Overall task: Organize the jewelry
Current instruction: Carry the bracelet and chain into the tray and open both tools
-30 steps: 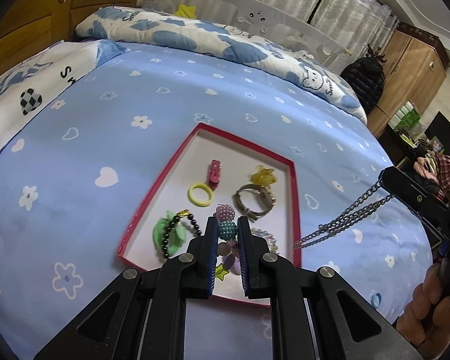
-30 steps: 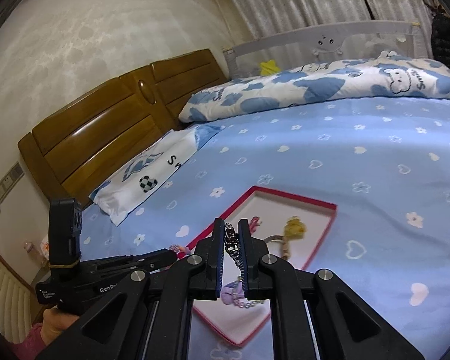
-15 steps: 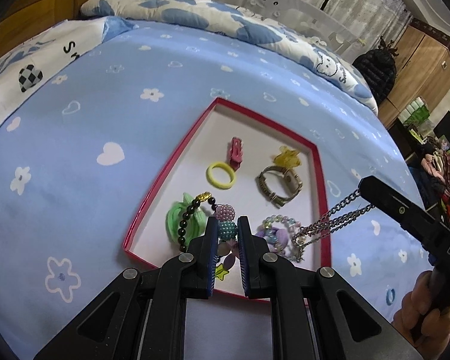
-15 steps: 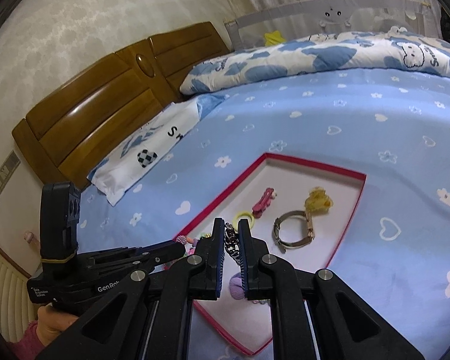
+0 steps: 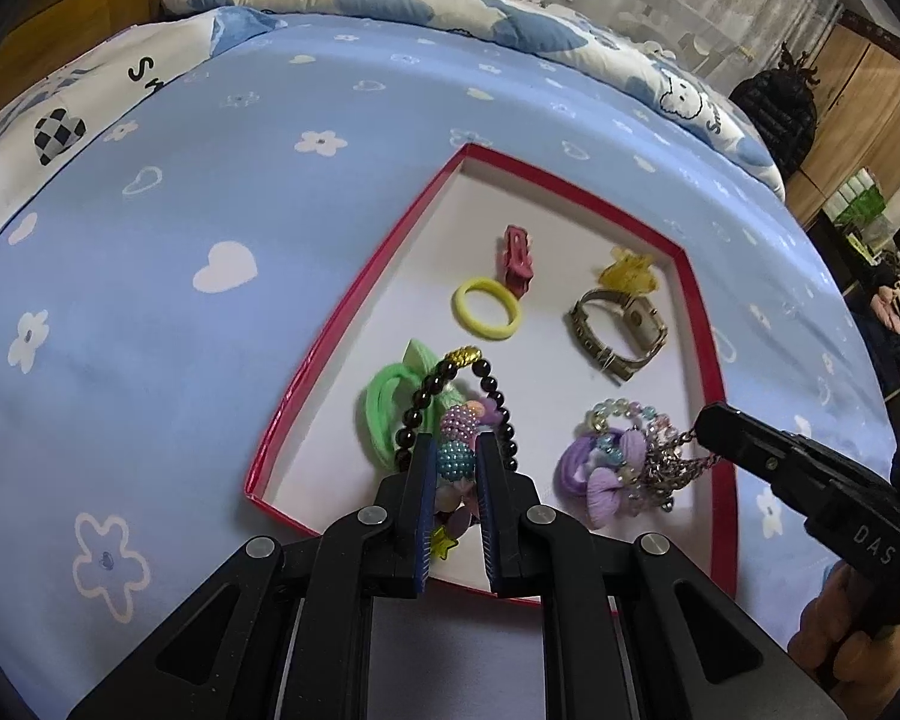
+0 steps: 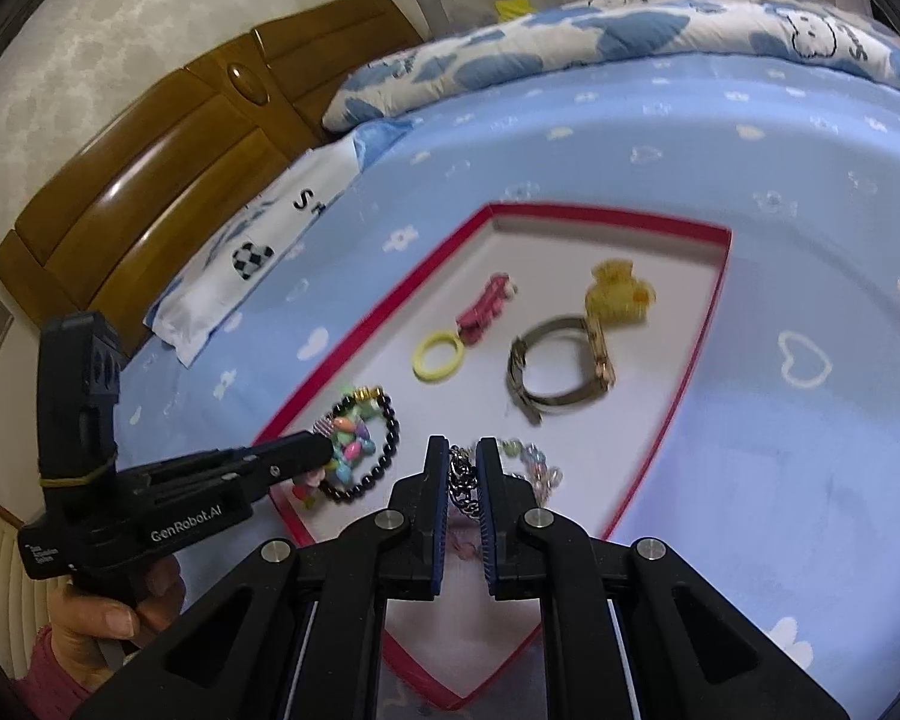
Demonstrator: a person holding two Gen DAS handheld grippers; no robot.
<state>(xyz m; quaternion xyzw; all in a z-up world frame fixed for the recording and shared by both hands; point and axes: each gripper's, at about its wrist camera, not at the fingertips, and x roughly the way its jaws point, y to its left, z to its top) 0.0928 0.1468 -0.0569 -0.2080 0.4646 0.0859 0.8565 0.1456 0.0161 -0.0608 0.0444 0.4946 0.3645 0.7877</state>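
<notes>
Both lowered toward red tray point(image 5: 699, 324) on bed since earlier. Left gripper point(image 5: 455, 461) clamped on beaded bracelet point(image 5: 457, 445); right gripper point(image 6: 463, 468) clamped on silver chain point(image 6: 462, 480), now draped over purple scrunchie point(image 5: 597, 474) inside tray.

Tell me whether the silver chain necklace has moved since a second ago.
Yes. The silver chain necklace came down from above the blue bedsheet into the red-rimmed box, onto the purple hair tie.
</notes>
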